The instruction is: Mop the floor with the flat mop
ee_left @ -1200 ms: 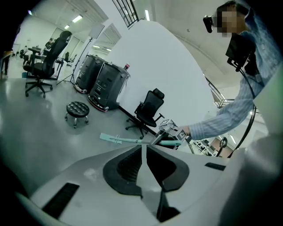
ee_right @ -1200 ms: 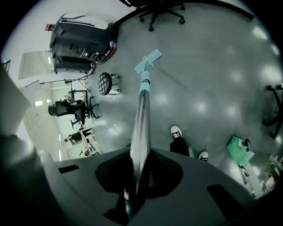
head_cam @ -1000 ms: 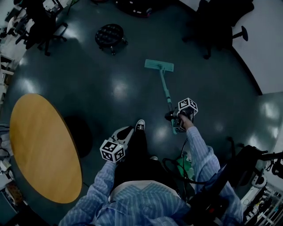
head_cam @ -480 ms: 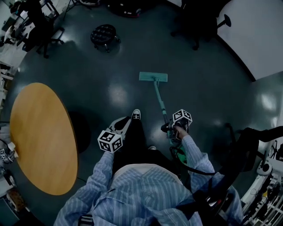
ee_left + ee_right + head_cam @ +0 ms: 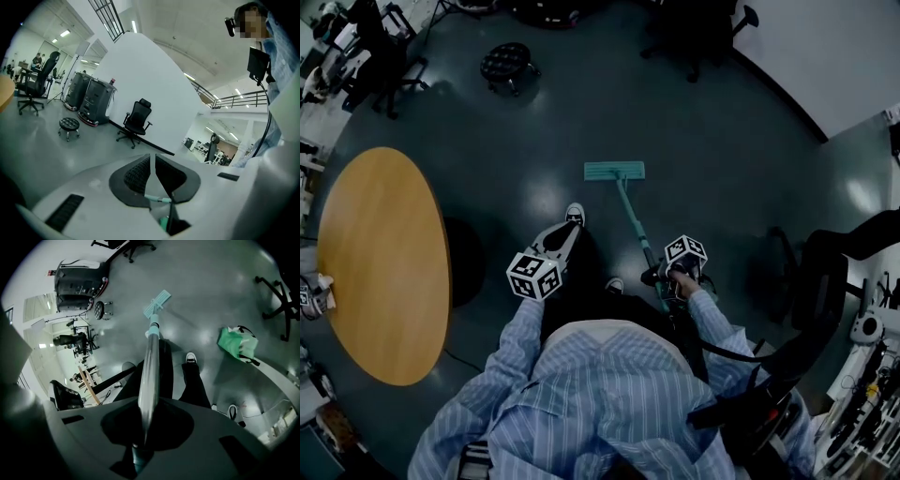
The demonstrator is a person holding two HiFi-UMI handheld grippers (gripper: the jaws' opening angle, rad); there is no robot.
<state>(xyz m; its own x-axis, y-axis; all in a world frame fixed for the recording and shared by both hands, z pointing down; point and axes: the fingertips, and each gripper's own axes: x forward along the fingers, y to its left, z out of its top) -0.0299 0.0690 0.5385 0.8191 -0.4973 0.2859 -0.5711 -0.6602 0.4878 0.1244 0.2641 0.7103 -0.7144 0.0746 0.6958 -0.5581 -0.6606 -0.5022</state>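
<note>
The flat mop (image 5: 635, 225) has been pulled back across the floor (image 5: 722, 141). Its green head (image 5: 614, 171) now lies close to the person's front shoe (image 5: 574, 214); a second ago it was far out in front. The right tool (image 5: 664, 274), holding the pole, has come in nearer to the person's body. The person has stepped back, so the stool (image 5: 506, 61) and the round worktop (image 5: 384, 262) sit higher in the head view. More of a black chair (image 5: 825, 272) shows at the right.
</note>
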